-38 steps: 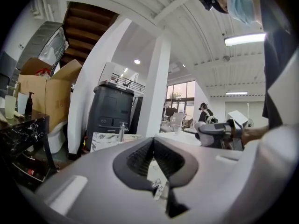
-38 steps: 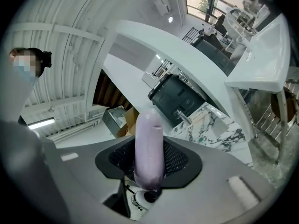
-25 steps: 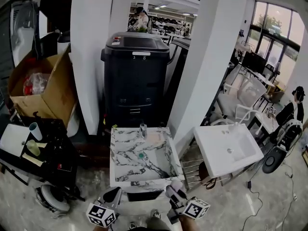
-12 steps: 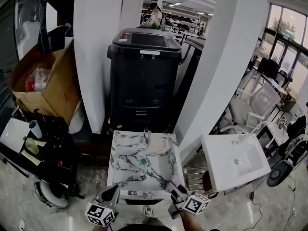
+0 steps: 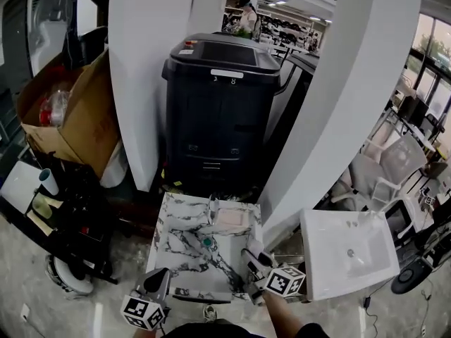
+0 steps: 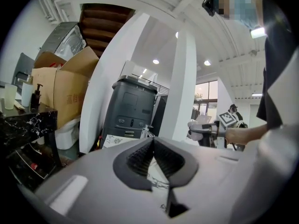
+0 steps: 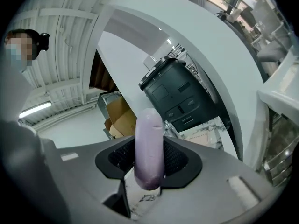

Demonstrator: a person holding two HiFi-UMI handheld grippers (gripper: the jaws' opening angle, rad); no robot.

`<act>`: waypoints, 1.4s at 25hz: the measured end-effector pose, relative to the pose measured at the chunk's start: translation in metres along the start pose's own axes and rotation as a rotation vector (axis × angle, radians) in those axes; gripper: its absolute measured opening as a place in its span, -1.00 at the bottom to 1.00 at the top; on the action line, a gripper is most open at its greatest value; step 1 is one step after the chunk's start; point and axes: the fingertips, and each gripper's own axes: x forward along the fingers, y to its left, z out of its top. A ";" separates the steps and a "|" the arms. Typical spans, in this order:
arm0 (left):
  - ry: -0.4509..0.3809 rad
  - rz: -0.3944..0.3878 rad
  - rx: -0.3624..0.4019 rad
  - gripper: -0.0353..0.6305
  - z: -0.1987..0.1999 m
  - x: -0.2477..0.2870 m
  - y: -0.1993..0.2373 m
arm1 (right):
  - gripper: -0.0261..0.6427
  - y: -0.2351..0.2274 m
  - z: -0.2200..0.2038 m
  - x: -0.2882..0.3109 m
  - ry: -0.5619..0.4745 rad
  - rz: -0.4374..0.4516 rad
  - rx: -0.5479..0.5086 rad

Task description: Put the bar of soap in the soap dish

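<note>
lilac bar of soap (image 7: 149,139) upright between right gripper (image 7: 149,163) jaws

Head view: daylight enters through the windows (image 5: 437,37) at the right and overexposes them. Ceiling lamps (image 5: 282,1) glow in the far hall. The left side is dim, and the dark cabinet (image 5: 218,111) loses surface detail. Wide-angle distortion bows the white pillars (image 5: 137,76) toward the edges.

Left gripper view and right gripper view: a black circular border cuts off all corners. Round ceiling spots (image 6: 155,61) flare in the left gripper view; a strip lamp (image 7: 35,110) lights the right gripper view. The left tongs (image 6: 153,143) and right tongs (image 7: 149,146) fill the foreground, unsharp. The bar of soap (image 7: 149,125) is close to the lens and soft, its lower end shaded.
</note>
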 end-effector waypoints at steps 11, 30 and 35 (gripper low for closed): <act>0.027 0.081 -0.023 -0.73 -0.013 0.027 -0.010 | -0.46 -0.075 0.008 0.080 0.193 -0.002 -0.161; 0.066 0.242 -0.055 -0.73 -0.026 0.030 0.005 | -0.46 -0.167 -0.052 0.201 0.701 -0.032 -0.759; 0.070 0.256 -0.058 -0.73 -0.027 0.031 0.009 | -0.46 -0.182 -0.066 0.211 0.800 -0.030 -0.873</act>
